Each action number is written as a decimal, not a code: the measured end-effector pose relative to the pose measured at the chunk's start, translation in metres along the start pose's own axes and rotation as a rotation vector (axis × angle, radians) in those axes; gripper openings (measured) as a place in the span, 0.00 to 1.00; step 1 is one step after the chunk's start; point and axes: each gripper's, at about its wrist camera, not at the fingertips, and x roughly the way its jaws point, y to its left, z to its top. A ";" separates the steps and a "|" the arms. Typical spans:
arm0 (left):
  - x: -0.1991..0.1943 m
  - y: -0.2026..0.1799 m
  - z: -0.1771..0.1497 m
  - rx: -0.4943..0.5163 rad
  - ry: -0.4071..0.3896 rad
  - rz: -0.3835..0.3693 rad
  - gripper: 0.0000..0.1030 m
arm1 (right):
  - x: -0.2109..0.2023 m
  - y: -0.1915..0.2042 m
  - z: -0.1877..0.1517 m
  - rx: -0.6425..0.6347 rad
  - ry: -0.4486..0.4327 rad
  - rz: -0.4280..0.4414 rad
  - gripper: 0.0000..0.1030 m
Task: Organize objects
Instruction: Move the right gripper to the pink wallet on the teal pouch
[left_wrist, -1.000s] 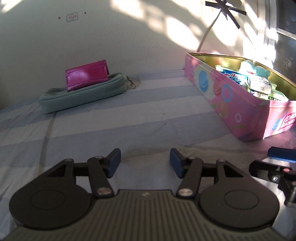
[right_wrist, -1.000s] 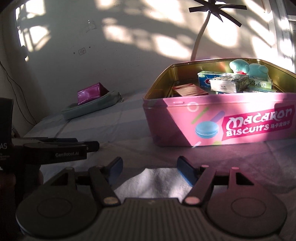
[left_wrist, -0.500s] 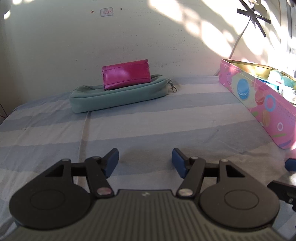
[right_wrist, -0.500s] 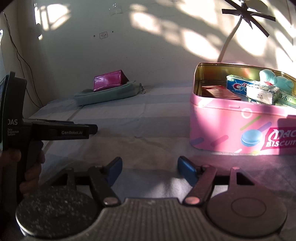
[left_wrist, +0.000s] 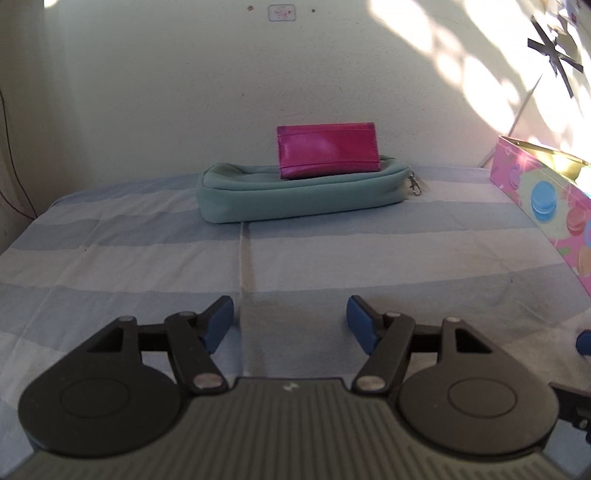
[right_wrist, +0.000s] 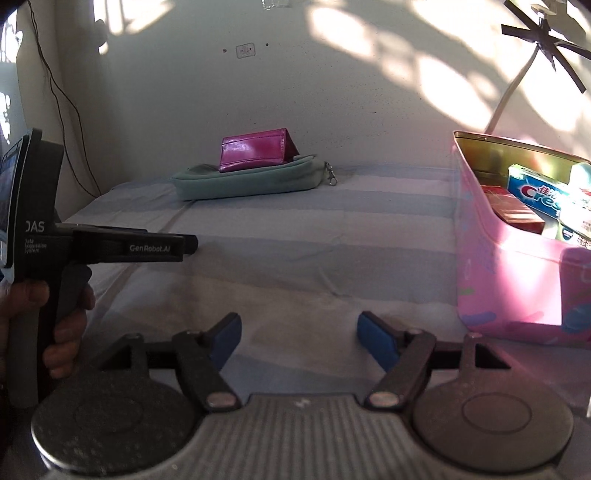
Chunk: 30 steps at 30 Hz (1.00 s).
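On the striped sheet (left_wrist: 332, 258) by a sunlit wall (left_wrist: 184, 92), both grippers (left_wrist: 290, 321) (right_wrist: 299, 338) agape, empty.

You have swung both views toward the far wall. In your left wrist view the magenta wallet (left_wrist: 328, 151) on the teal pouch (left_wrist: 303, 194) now sits centred ahead, where it lay far to the left before, and the pink biscuit tin (left_wrist: 546, 206) has slid to the right edge. Your left hand-held gripper (left_wrist: 290, 323) has just been opening, nothing between its jaws. Your right hand-held gripper (right_wrist: 299, 339) has also just been opening, empty, and its view now shows your left hand (right_wrist: 44, 317).
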 end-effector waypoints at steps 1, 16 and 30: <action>0.002 0.005 0.001 -0.023 0.004 -0.001 0.68 | 0.004 0.005 0.002 -0.017 0.001 -0.001 0.71; 0.019 0.049 0.009 -0.125 0.027 0.068 0.78 | 0.058 0.050 0.037 -0.116 0.019 0.059 0.75; 0.020 0.045 0.006 -0.112 0.029 0.058 0.84 | 0.050 0.030 0.035 0.008 -0.033 0.115 0.74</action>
